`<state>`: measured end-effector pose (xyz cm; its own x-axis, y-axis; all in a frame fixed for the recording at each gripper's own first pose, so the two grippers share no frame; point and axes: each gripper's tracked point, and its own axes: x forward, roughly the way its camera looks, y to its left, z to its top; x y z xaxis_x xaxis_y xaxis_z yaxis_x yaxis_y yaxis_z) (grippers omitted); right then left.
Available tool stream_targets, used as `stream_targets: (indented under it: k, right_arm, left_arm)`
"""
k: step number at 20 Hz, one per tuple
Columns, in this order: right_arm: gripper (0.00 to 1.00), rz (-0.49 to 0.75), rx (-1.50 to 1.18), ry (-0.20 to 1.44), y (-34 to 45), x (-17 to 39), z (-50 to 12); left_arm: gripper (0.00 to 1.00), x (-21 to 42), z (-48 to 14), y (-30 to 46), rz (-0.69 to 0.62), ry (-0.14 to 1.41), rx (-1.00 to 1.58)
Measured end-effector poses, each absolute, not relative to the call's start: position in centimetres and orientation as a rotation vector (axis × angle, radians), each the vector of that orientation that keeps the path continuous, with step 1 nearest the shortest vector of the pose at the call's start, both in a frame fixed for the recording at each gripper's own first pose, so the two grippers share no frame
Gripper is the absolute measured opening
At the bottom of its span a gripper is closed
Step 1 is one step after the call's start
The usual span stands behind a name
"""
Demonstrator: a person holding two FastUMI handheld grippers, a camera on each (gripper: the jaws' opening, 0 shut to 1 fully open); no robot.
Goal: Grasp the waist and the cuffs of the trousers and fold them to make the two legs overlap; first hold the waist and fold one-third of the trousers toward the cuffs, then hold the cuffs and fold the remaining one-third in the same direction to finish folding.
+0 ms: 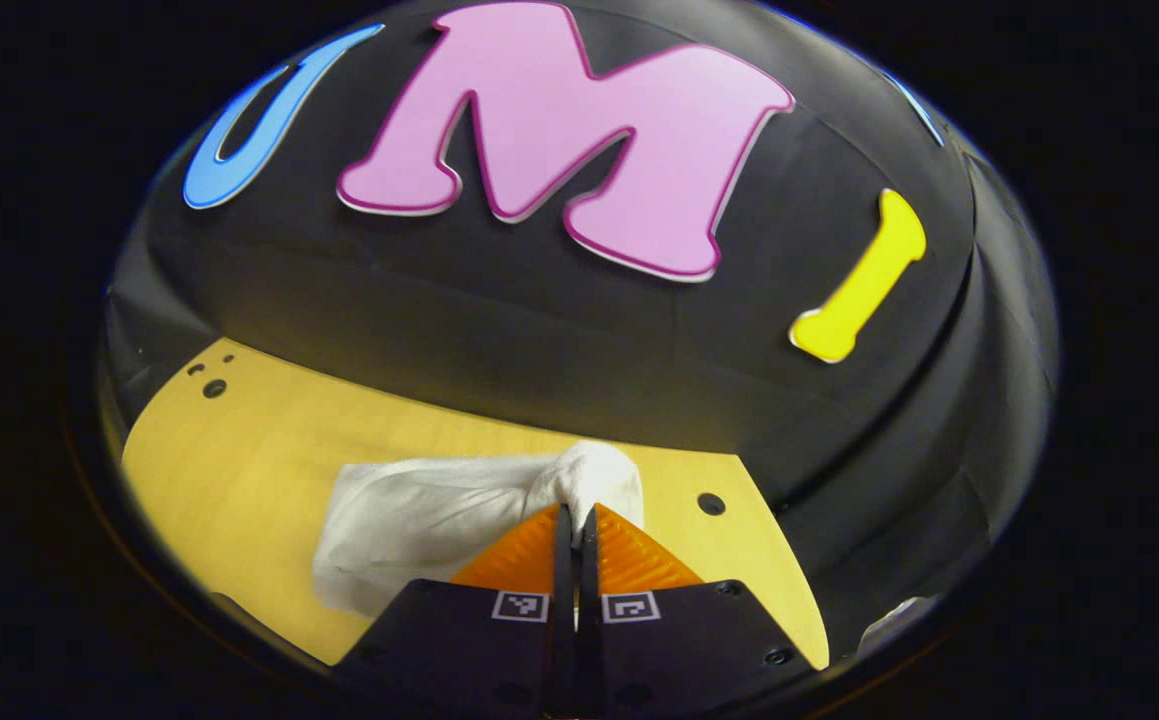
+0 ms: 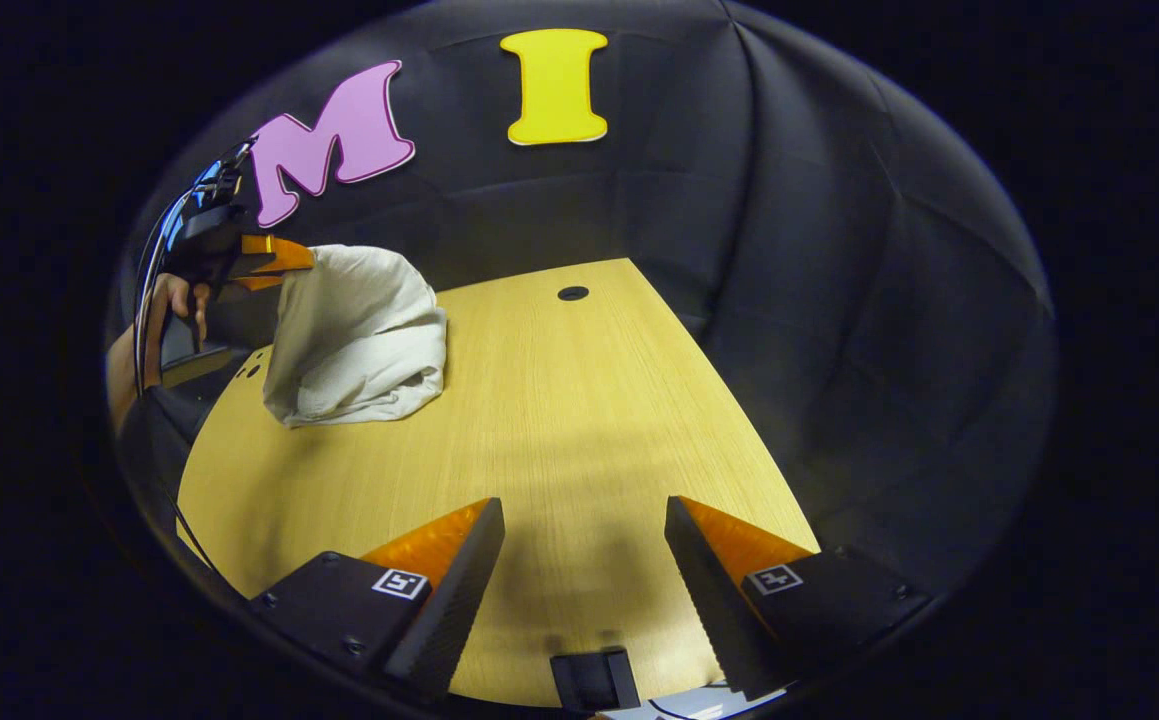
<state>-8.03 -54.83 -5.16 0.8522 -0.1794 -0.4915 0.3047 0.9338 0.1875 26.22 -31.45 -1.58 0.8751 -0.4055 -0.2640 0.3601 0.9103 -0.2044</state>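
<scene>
Left gripper view showed our left gripper point(image 1: 576, 520) with its fingers clamped on a bunch of the white trousers point(image 1: 419, 525), lifted off the bench point(image 1: 239, 450). Our right gripper point(image 2: 584, 555) hung well apart, fingers spread on nothing. We judged a good fold needed that free one pinching the matching corner, both moving level together.

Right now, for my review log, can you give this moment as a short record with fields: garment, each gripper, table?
garment: white trousers, bunched, one end lifted, the rest on the table
left gripper: shut on the trousers, raised above the table; a hand holds it
right gripper: open, holds nothing, over bare table, apart from the trousers
table: light wooden top with round holes
fold state: no neat fold visible
</scene>
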Motion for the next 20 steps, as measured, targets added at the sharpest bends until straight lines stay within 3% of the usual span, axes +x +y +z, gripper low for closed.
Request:
stream_targets:
  k: [5, 11, 16, 20]
  right_arm:
    - [0.99, -0.28, 0.272, 0.477, -56.1, -8.5, -5.3]
    - [0.99, -0.285, 0.266, 0.469, -55.7, -8.7, -5.4]
    - [0.99, -0.214, 0.208, 0.453, -52.3, -8.0, -4.2]
    - [0.99, -0.156, 0.173, 0.443, -48.9, -7.9, -3.2]
  left_arm:
    - [0.05, 26.0, -6.0, -33.7, -0.374, 0.379, -0.127]
    - [0.14, 23.9, -7.7, -32.4, -0.372, 0.404, -0.154]
    - [0.81, 21.4, -7.5, -28.8, -0.385, 0.371, -0.127]
    - [0.95, 18.0, -6.6, -24.0, -0.358, 0.329, -0.097]
